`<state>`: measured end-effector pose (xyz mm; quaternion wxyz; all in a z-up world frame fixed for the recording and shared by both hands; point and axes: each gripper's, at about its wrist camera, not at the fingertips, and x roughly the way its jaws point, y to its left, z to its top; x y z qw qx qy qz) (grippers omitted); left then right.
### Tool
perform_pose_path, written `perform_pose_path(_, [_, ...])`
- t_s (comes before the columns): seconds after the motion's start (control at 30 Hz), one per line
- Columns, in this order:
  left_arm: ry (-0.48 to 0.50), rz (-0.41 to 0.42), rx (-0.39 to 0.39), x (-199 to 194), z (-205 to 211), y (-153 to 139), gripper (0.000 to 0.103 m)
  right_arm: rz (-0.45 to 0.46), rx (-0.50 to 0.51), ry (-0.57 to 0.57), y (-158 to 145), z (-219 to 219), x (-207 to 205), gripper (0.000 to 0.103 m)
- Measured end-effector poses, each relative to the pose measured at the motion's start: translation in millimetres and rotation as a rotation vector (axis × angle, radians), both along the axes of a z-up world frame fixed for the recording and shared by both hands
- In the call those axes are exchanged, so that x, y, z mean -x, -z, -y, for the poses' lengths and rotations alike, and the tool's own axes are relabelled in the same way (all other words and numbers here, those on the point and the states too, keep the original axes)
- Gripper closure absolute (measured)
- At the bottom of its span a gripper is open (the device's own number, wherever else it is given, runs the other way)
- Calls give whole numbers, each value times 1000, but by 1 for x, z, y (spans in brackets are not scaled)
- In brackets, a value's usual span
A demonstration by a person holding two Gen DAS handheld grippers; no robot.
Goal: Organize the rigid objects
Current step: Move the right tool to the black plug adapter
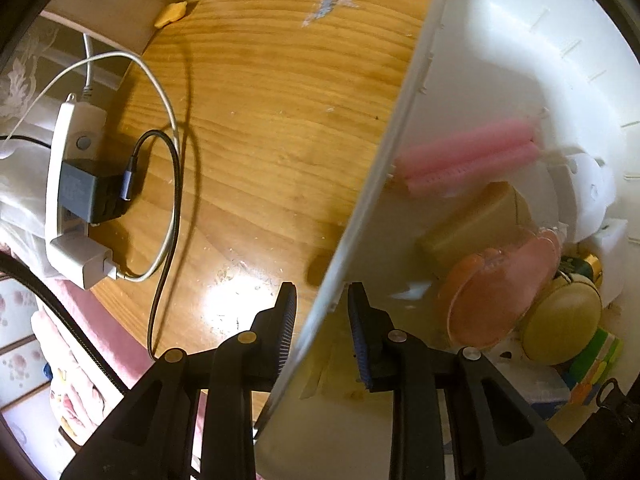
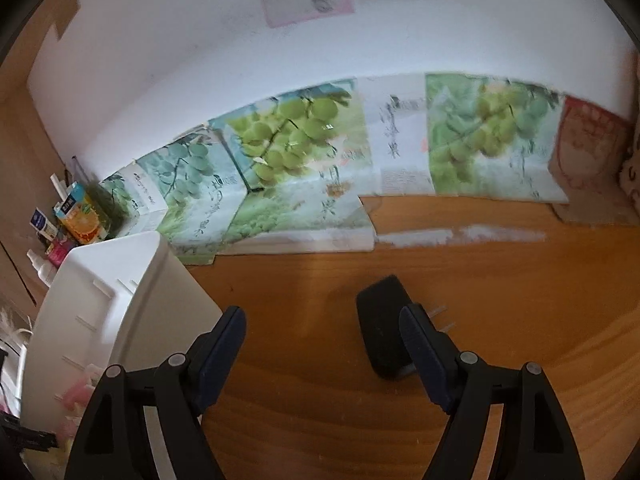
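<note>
My left gripper [image 1: 322, 292] points down and straddles the rim of a white plastic bin [image 1: 404, 120], one pad outside and one inside, closed on the wall. In the bin lie pink hair rollers [image 1: 468, 156], a tan block [image 1: 472, 220], a pink translucent disc [image 1: 492, 296] and a round yellowish case [image 1: 564, 320]. My right gripper [image 2: 322, 314] hangs open over the wooden table with nothing between its fingers. A black plug adapter [image 2: 380, 320] with metal prongs lies on the table, partly hidden behind the right finger. The bin [image 2: 120, 292] stands left of this gripper.
A white power strip [image 1: 68, 184] with a black charger, a white charger and looping cables sits at the table's left edge. Boxes printed with green grapes [image 2: 288, 168] line the wall behind the table. Small bottles and a juice carton [image 2: 80, 216] stand at the far left.
</note>
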<state>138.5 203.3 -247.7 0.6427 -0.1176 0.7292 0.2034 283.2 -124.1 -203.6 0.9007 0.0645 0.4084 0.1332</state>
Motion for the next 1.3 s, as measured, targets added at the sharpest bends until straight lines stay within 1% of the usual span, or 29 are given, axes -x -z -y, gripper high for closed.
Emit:
perform_pose_path(0.13, [-9,-20,-10,-4,0,8,74,27,11,-36,1,-10,-2,23])
perform_pose_path(0.23, [-11,-33,-15,-11,-2,18,73,48,48,-51,3,-17,-2,23])
perform_pose_path(0.3, [-11,-37,-16,-11,-2,19,73,59,69,-55,4,-20,-2,23])
perform_pose_path(0.53, [-5,-41,-22,-13,0,18,73,67,61,7,3,-8,-1,21])
perform_pose_path(0.63, [-1,-38,-25,-15,3,18,73,68,77,28,2,-3,1,21])
perform_pose_path(0.9, [4,-23,-25,-8,5,11,73,21,82,95,11,14,-1,19])
perform_pose_path(1.17, [0,-14,-21,-2,2,4,73,-6,57,94,20,18,-5,19])
perform_pose_path(1.2, [-1,-15,-22,-2,2,4,73,-11,47,95,20,18,-6,20])
perform_pose_path(1.3, [-2,-16,-22,-2,1,3,73,-21,39,107,21,20,-7,28])
